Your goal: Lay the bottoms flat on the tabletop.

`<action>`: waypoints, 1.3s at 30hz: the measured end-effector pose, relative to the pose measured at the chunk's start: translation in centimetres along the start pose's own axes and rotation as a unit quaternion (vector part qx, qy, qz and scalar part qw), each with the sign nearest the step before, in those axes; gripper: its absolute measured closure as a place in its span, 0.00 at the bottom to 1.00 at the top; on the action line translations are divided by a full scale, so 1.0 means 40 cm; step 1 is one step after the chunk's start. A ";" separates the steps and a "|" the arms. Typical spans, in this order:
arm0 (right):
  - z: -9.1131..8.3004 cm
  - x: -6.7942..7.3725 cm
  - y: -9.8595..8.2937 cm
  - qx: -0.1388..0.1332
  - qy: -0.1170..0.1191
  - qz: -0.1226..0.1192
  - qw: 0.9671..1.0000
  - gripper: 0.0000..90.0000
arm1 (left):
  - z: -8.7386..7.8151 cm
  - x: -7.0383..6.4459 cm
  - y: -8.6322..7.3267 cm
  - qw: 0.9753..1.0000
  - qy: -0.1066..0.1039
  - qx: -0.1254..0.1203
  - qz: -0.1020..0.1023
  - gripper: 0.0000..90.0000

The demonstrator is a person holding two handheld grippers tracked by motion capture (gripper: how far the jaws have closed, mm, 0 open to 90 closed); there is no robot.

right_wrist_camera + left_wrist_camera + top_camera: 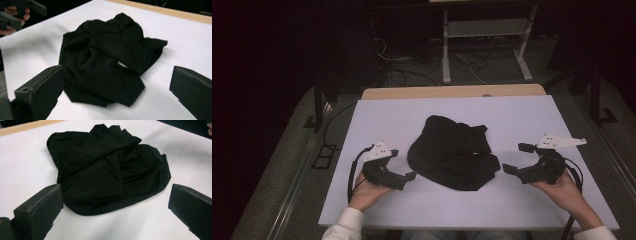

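Now: one black cloth (452,152) | two tools, left tool (404,165) and right tool (515,158), jaws apart

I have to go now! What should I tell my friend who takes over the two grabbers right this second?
Left gripper: open, holding nothing, on the left side of the black cloth, close to its edge.
Right gripper: open, holding nothing, on the cloth's right side, close to its edge.
The cloth lies crumpled in a heap in the middle of the white table.
Done: both grippers are set on either side of the cloth, fingers pointing at it.
Left: nothing is gripped yet, and the cloth is not spread or folded; probably each gripper takes an edge next.
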State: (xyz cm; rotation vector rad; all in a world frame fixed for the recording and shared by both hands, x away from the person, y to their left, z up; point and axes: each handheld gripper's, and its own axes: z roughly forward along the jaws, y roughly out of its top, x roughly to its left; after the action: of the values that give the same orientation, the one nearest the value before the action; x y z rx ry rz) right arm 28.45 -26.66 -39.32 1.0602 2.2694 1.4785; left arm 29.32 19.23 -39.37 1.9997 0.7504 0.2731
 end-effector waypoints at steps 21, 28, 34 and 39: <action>0.081 -0.048 0.051 0.019 0.013 -0.004 1.000 0.00 | 0.019 0.064 0.012 1.000 0.012 -0.012 -0.020 0.00; 0.102 -0.063 0.072 0.023 0.017 -0.007 1.000 0.00 | 0.029 0.087 0.020 1.000 0.016 -0.010 -0.023 0.00; 0.124 -0.077 0.093 0.030 0.017 -0.014 0.999 0.00 | 0.035 0.109 0.023 0.999 0.023 -0.012 -0.032 0.00; 0.136 -0.085 0.101 0.034 0.016 -0.014 0.999 0.00 | 0.046 0.120 0.024 0.999 0.021 -0.008 -0.035 0.00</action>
State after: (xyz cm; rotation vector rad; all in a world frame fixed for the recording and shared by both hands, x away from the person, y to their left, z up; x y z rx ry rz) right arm 35.65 -24.24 -38.96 1.0259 2.3609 1.4270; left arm 34.35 20.49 -40.04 1.9538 0.8403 0.2814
